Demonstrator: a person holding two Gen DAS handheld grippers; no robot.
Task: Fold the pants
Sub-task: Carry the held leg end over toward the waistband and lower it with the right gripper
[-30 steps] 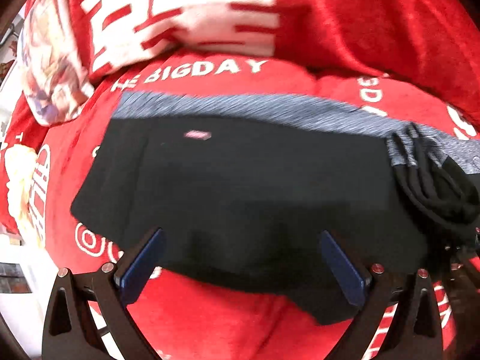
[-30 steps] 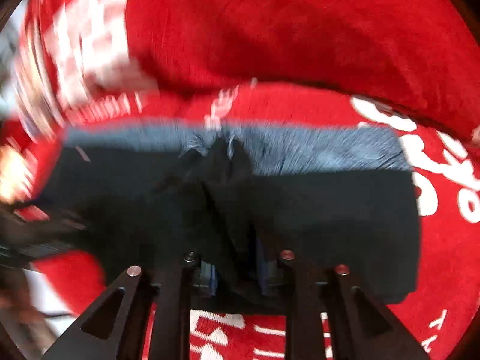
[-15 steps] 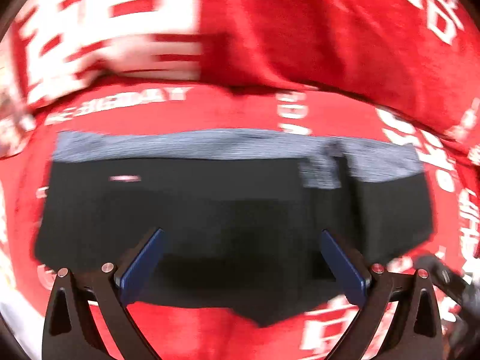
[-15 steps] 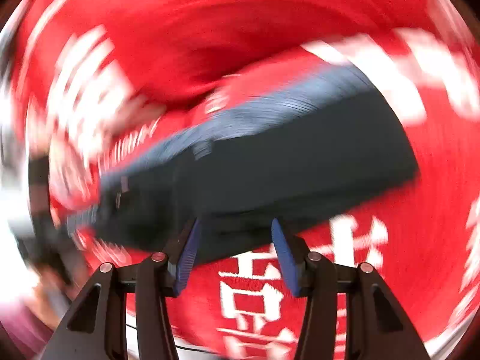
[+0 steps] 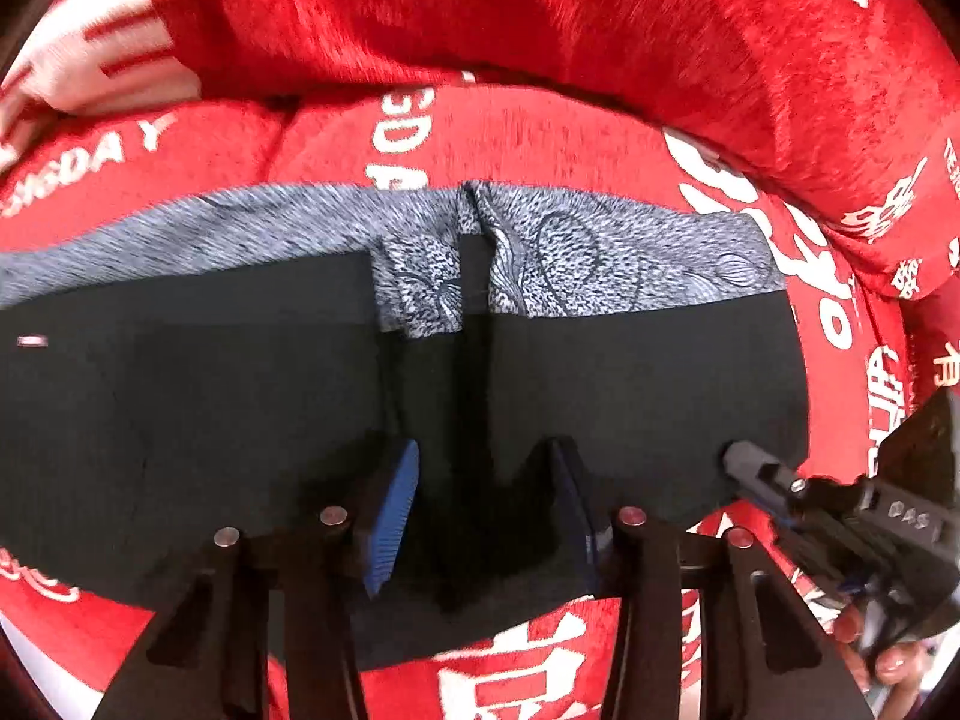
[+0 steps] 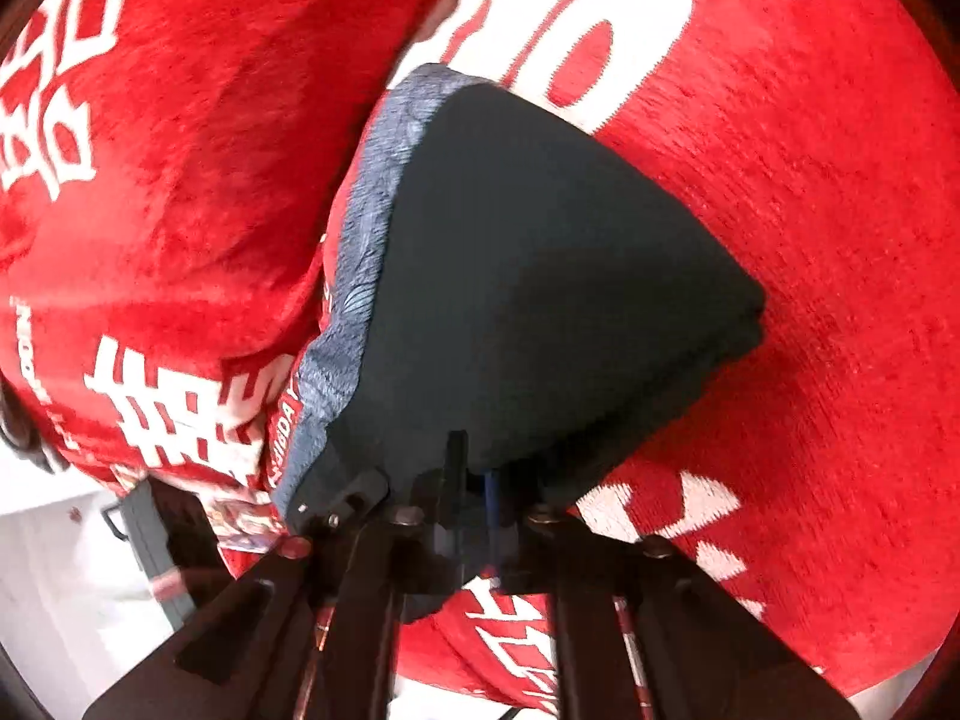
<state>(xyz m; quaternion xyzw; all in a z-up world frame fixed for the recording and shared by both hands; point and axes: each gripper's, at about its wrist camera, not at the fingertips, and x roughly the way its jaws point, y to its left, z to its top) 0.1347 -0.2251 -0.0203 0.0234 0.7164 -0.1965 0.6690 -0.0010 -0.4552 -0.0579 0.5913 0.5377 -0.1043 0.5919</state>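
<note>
Black pants [image 5: 240, 420] with a grey waistband are lying folded on a red blanket [image 5: 540, 138]. Your left gripper [image 5: 480, 498] is closing over their near edge. Your right gripper [image 6: 474, 480] is pinching 1 corner.

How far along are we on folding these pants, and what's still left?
Done: the black pants lie flattened on the red cover, patterned grey waistband along the far edge. In hand: the right hand-held gripper is shut on the near right edge; the left hand-held gripper is closing over fabric at the near edge's middle, pads not yet pressing. Left: probably lifting and folding the cloth over.
</note>
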